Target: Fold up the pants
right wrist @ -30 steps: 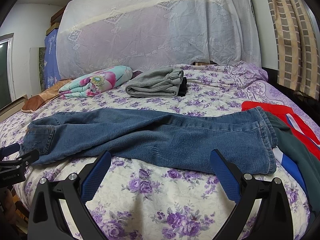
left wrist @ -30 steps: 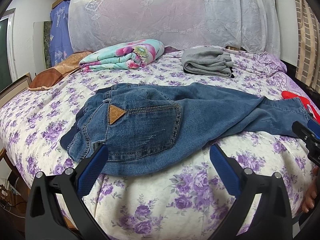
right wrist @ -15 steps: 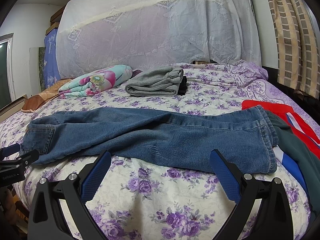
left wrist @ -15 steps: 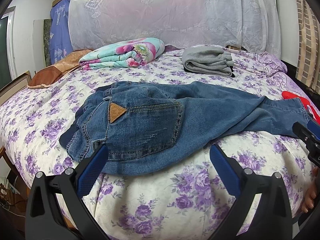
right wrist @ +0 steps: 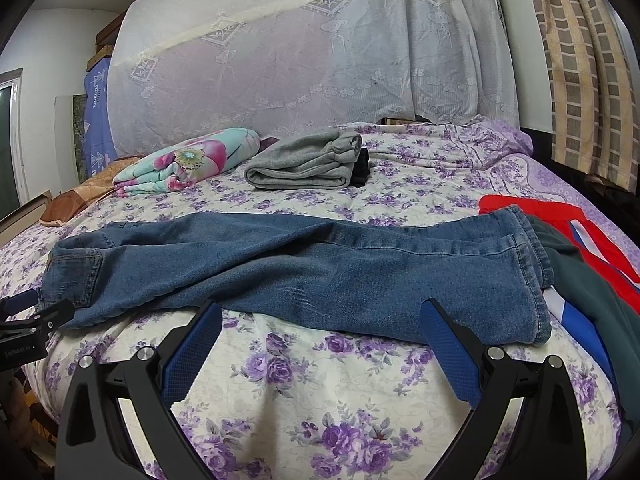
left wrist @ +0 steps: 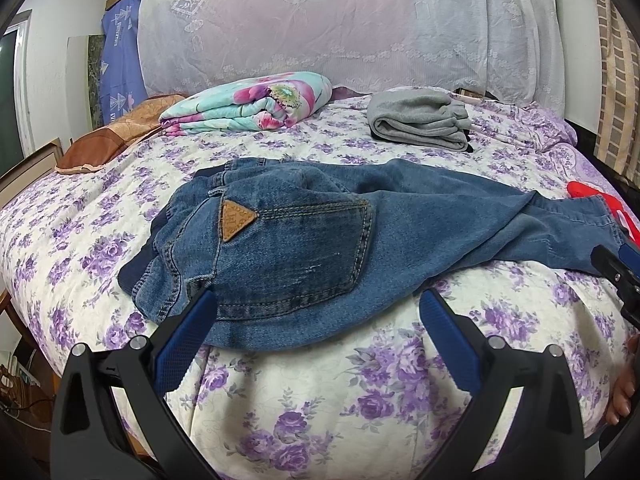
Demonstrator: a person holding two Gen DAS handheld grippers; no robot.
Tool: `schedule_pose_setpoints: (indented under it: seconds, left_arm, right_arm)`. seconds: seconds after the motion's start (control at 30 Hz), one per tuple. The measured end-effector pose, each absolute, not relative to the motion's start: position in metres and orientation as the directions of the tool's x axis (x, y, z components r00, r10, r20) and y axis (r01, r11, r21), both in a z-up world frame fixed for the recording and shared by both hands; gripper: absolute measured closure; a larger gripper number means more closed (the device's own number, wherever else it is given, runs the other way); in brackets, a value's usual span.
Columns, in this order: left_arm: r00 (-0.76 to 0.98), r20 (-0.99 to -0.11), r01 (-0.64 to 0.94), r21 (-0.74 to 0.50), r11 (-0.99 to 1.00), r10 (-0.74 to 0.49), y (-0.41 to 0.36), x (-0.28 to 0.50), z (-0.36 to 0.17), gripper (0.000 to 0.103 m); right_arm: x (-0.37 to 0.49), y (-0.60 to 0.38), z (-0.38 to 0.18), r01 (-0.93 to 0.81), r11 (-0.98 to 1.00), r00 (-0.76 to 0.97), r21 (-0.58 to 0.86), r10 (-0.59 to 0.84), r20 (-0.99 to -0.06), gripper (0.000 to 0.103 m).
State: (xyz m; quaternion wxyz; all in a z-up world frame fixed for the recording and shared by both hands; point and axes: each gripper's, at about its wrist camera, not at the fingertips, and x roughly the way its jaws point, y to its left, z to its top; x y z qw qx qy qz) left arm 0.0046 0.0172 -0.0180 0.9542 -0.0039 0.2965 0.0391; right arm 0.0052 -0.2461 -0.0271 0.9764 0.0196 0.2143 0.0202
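Both tools spread wide, gripping nothing, lined up on the pants

Left tool (left wrist: 316, 312) should pinch the blue denim jeans (left wrist: 320, 240) at the waistband, right tool (right wrist: 320, 320) at the hem; lift together.

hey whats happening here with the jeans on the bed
A person holds a two-finger gripper in each hand, set to fold the blue jeans that lie stretched across the floral bedspread. The left gripper is open at the waist end, its left finger just at the denim's edge. The right gripper is open at the leg end, near the hems. Nothing is gripped. Folded grey pants sit farther back.
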Motion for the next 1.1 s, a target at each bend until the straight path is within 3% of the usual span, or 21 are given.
schedule_pose_setpoints:
  seconds: [0.27, 0.43, 0.67, 0.8, 1.03, 1.1]
  left_arm:
    - [0.803, -0.595, -0.073, -0.027, 0.997, 0.043, 0.037, 0.008, -0.025, 0.004]
    - [0.771, -0.632, -0.080, -0.226, 0.971, -0.083, 0.083, 0.012, -0.044, 0.004]
    - [0.771, -0.612, 0.012, -0.265, 0.964, -0.178, 0.091, 0.014, -0.050, 0.004]
    - [0.763, -0.582, 0.078, -0.348, 0.934, -0.280, 0.104, 0.012, -0.050, 0.004]
    - [0.717, -0.547, 0.148, -0.487, 0.861, -0.433, 0.129, 0.008, -0.050, 0.005]
    - [0.702, -0.546, 0.152, -0.512, 0.846, -0.457, 0.133, 0.008, -0.050, 0.005]
  right_arm:
    - [0.006, -0.255, -0.027, -0.029, 0.998, 0.900, 0.051, 0.048, -0.434, 0.003]
    - [-0.002, -0.285, -0.034, -0.039, 0.994, 0.880, 0.100, 0.082, -0.468, 0.003]
    - [-0.022, -0.361, -0.056, 0.013, 0.942, 0.845, 0.335, 0.169, -0.507, 0.003]
    - [-0.019, -0.403, -0.064, 0.019, 0.831, 0.852, 0.556, 0.277, -0.444, 0.003]
    - [0.021, -0.448, -0.058, 0.120, 0.741, 0.873, 0.661, 0.239, -0.426, 0.005]
    - [0.036, -0.456, -0.053, 0.110, 0.724, 0.872, 0.681, 0.259, -0.416, 0.015]
